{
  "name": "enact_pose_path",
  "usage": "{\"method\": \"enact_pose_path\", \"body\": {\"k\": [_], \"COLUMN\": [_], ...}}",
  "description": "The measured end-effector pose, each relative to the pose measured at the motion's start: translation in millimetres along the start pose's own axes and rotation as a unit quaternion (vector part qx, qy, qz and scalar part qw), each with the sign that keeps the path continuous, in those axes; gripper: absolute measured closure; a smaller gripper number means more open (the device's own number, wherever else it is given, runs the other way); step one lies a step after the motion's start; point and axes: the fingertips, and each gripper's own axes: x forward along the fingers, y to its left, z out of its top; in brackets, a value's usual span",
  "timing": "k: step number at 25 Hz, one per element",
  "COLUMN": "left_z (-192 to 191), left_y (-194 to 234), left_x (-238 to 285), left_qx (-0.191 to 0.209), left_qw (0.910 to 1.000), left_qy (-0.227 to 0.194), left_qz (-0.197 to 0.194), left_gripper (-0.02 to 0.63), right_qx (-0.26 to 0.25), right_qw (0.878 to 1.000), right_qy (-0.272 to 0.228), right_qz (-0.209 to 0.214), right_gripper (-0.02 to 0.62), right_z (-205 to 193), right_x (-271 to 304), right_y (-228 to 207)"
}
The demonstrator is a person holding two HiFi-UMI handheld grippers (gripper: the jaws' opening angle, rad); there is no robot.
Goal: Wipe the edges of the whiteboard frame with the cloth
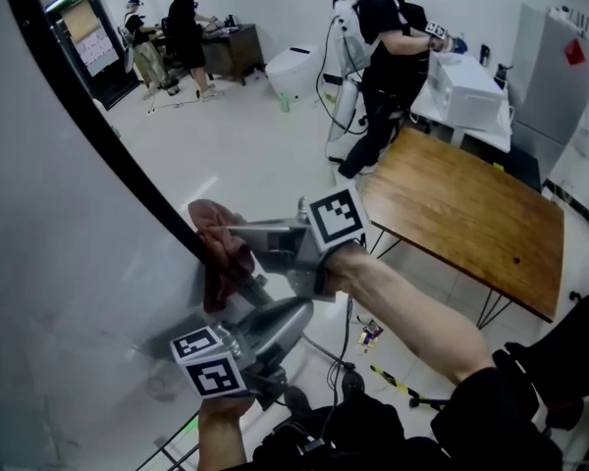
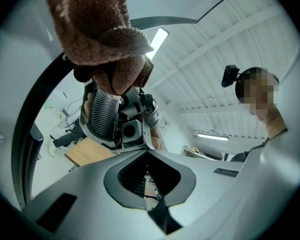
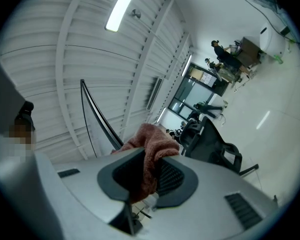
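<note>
The whiteboard (image 1: 49, 263) fills the left of the head view, its black frame edge (image 1: 108, 135) running diagonally down to the right. A reddish-brown cloth (image 1: 219, 255) is pressed against that edge, with my right gripper (image 1: 238, 248) shut on it. In the right gripper view the cloth (image 3: 152, 139) bulges out between the jaws beside the frame (image 3: 97, 119). My left gripper (image 1: 299, 312) sits just below the right one, shut and holding nothing. It looks up at the cloth (image 2: 100, 34) and the frame (image 2: 27, 134).
A wooden table (image 1: 461, 209) on thin black legs stands to the right. A person (image 1: 388, 47) works at a white counter (image 1: 471, 91) behind it, and two more people are at a far desk. Cables (image 1: 393, 381) lie on the floor below. An office chair (image 3: 215, 144) stands nearby.
</note>
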Motion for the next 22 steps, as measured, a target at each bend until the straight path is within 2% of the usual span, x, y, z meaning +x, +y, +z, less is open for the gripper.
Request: {"method": "enact_pose_path", "body": {"k": [4, 12, 22], "left_z": [2.0, -58.5, -81.6], "left_y": [1.0, 37.5, 51.7], "left_x": [-0.6, -7.6, -7.6], "left_qx": [-0.013, -0.022, -0.029], "left_qw": [0.9999, 0.9996, 0.9990], "left_qy": [0.007, 0.014, 0.028], "left_qz": [0.007, 0.015, 0.018], "left_gripper": [0.618, 0.618, 0.618], "right_qx": [0.014, 0.024, 0.039], "right_qw": [1.000, 0.999, 0.999], "right_qy": [0.003, 0.011, -0.002], "right_qz": [-0.007, -0.027, -0.037], "right_gripper": [0.522, 0.522, 0.522], "right_z": [-0.2, -57.2, -74.5], "right_x": [1.4, -13.9, -23.6], "right_y": [-6.3, -55.4, -75.1]}}
